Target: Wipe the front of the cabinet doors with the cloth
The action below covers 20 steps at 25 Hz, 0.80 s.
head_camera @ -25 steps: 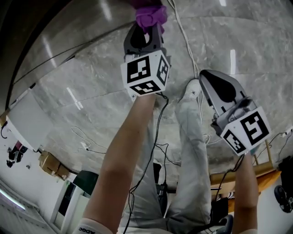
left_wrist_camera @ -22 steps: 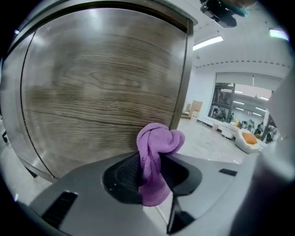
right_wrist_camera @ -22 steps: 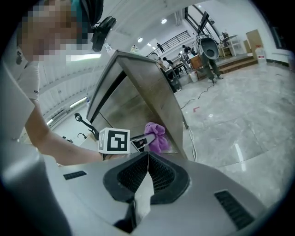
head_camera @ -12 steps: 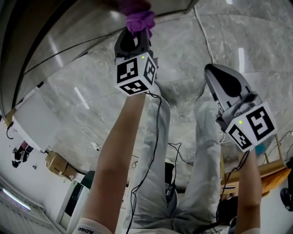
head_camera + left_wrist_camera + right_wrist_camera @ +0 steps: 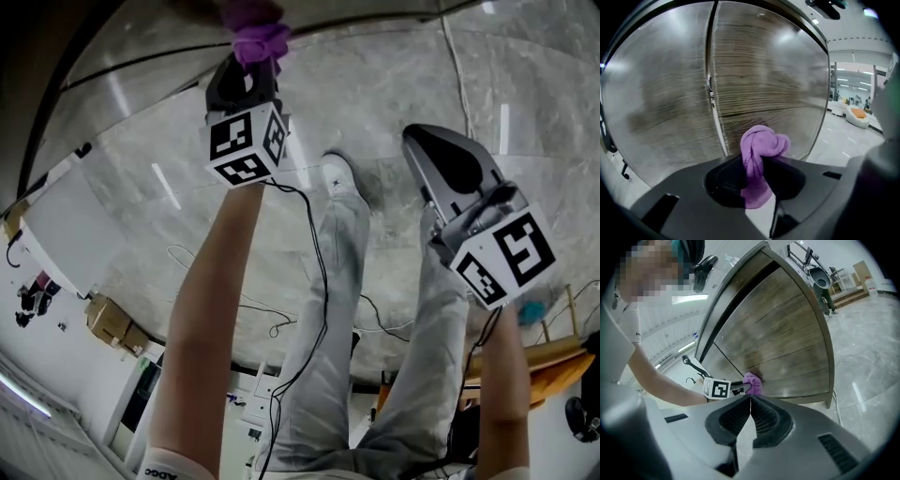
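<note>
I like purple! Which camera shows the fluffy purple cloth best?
Left gripper view: the purple cloth sits big and central, pinched in the left gripper. Head view shows only a scrap at the top; right gripper view shows it tiny by the wooden cabinet door.

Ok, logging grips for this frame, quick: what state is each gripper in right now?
Left gripper: shut on the purple cloth.
Right gripper: shut, nothing between its jaws.
</note>
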Motion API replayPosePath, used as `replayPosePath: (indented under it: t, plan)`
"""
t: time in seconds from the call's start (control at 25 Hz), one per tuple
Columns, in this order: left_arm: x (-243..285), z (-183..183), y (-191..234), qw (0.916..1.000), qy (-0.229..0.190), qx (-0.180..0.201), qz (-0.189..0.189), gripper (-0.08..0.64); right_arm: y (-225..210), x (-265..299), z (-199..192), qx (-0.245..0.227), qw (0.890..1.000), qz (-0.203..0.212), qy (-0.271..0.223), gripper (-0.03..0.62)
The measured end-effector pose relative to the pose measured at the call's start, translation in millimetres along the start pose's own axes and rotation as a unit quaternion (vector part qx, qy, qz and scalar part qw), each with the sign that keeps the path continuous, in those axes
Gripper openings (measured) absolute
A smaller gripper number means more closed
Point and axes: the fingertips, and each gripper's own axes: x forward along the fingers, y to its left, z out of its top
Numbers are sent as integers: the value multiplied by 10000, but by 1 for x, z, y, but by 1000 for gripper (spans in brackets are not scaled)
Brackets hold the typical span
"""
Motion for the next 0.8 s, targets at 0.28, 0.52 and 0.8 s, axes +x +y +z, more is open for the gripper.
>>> replayPosePath:
  t: [0.28, 0.52, 0.8]
  plan:
    - [-15, -9, 23, 9955, 39, -407, 856, 112, -3, -13, 1, -249, 9991, 242, 224, 28]
    - [10, -7, -80, 9984, 93, -383, 413, 112, -56, -77, 0, -190, 9995, 8, 264, 28]
    - [67, 2, -236, 9978, 54, -388, -533, 112, -130, -155, -20, 164, 9979, -615, 116, 28]
